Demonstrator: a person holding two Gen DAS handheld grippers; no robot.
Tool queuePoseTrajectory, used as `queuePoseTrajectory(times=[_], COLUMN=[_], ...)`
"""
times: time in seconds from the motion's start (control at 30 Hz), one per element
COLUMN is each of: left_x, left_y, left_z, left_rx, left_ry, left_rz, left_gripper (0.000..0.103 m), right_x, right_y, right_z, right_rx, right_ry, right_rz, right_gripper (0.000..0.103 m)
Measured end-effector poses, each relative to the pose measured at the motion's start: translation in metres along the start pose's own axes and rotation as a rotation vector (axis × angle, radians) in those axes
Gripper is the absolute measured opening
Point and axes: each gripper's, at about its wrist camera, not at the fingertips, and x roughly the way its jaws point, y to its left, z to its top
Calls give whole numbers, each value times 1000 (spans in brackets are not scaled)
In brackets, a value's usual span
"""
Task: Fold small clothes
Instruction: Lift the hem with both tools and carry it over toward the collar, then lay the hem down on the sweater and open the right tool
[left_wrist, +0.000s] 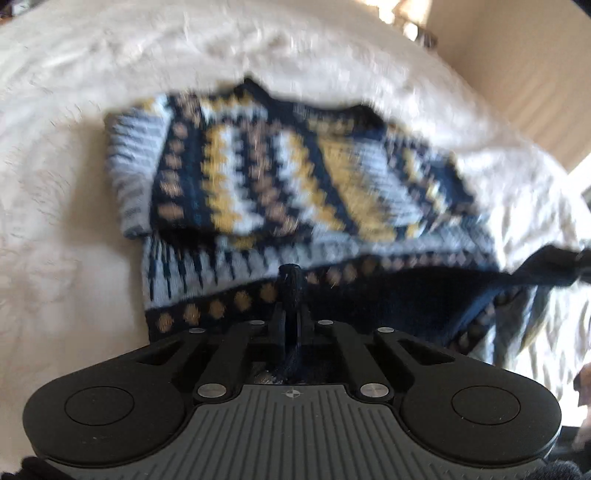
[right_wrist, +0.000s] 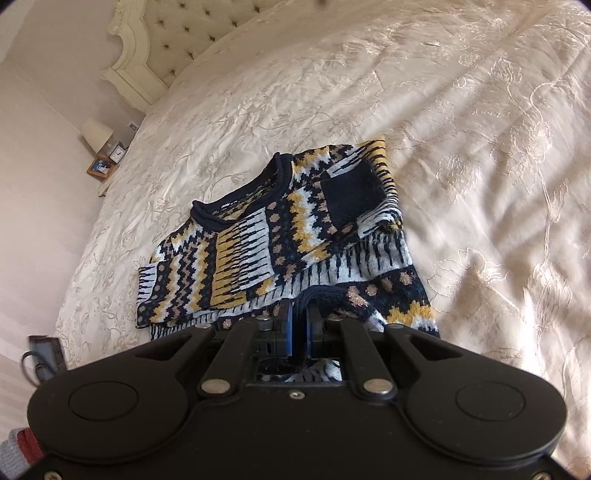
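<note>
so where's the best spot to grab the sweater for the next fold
Probably the navy ribbed hem nearest the cameras, taken from the near side. The sweater lies flat on the bedspread with both sleeves folded in, so only that thick bottom edge is left to lift toward the collar.

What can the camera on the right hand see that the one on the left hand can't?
Only the right view shows the tufted headboard, the bedside lamp, and the sweater's navy collar in sharp detail. Only the left view, which is blurred, shows the left gripper, its fingers closed together. Both show the patterned sweater with its sleeves folded in, lying on the cream bedspread. The right gripper grips the sweater's hem.
</note>
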Motion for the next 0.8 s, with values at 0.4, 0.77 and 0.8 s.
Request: queuePoseTrajectory(times=[0.4, 0.77, 0.8], left_x=[-71, -51, -44], left_y=[-12, -3, -1], left_z=[28, 116, 124], left_rx=[-136, -106, -105], left_ry=[-261, -345, -339], left_rz=[98, 157, 162], left_gripper=[5, 5, 5], right_x=[-1, 58, 67], right_y=[9, 26, 24], right_z=[44, 125, 131], right_rx=[-46, -72, -61], right_ry=[-11, -24, -19], right_rz=[80, 105, 103], right_gripper=[14, 14, 14])
